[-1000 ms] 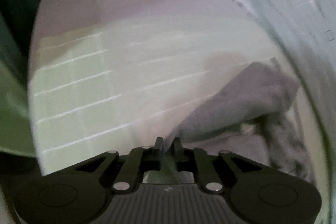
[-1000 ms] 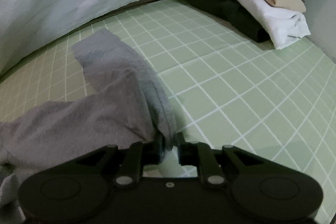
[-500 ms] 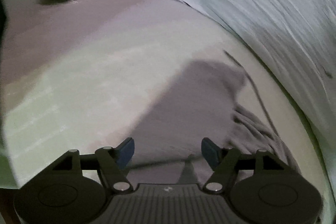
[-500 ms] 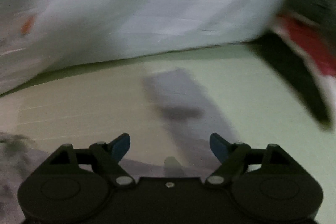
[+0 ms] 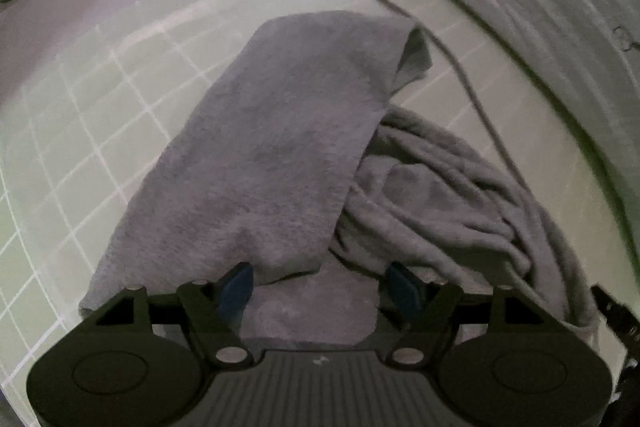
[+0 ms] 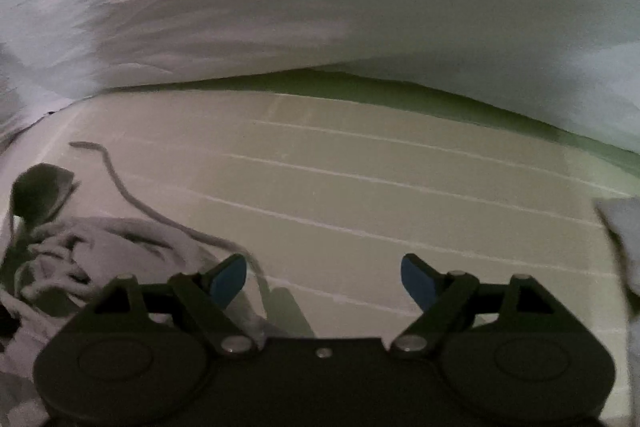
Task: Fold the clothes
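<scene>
Grey garment (image 5: 280, 147) lies lengthwise away from the parted left tool (image 5: 320, 291) — seemingly a trouser leg.

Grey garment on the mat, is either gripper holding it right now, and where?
Neither. The left gripper and right gripper are both open, and the grey garment lies loose on the mat.

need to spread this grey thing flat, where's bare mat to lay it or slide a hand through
Widest free patch: the green grid mat ahead of the right gripper, bordered by the pale carrot-print sheet behind and the drawstring on its left. A second strip lies left of the grey garment. Crowded: the bunched folds beside the left gripper.
</scene>
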